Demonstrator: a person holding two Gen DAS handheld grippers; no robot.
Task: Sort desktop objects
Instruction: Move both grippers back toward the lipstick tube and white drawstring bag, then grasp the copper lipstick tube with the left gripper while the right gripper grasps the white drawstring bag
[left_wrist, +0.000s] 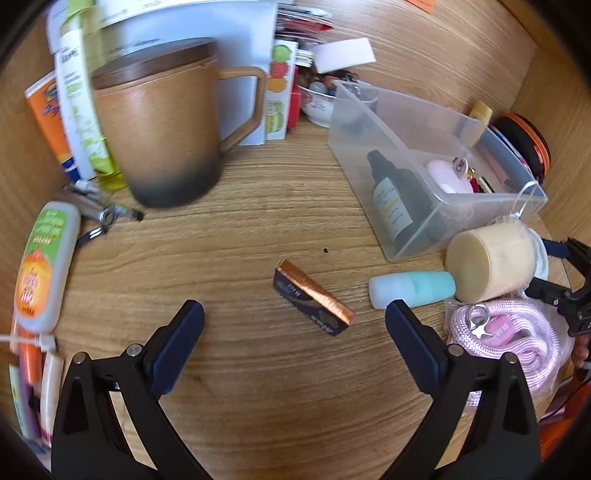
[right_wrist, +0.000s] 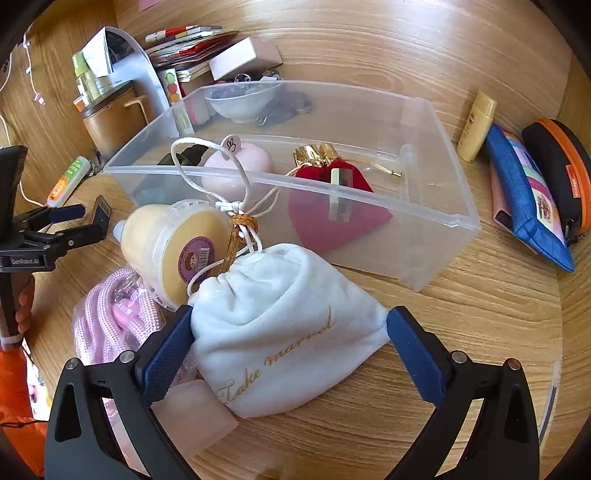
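A clear plastic bin (left_wrist: 373, 147) (right_wrist: 436, 218) stands on the wooden desk and holds a dark dropper bottle (left_wrist: 393, 199), a pink case (right_wrist: 240, 166) and a red pouch (right_wrist: 332, 199). My left gripper (left_wrist: 293, 314) is open and empty, just short of a small dark box with a copper edge (left_wrist: 312, 297). My right gripper (right_wrist: 290, 328) is open with its fingers either side of a white velvet pouch (right_wrist: 288, 325), which lies on the desk before the bin. A cream jar (right_wrist: 173, 243) (left_wrist: 491, 262) lies beside the pouch.
A brown lidded mug (left_wrist: 162, 129) stands at the left with tubes (left_wrist: 48, 266) and keys near it. A mint tube (left_wrist: 412, 288) and pink rope (left_wrist: 509, 343) (right_wrist: 110, 314) lie by the jar. A blue pouch (right_wrist: 528, 199), an orange-trimmed case (right_wrist: 561, 166) and a yellow bottle (right_wrist: 476, 125) lie right of the bin.
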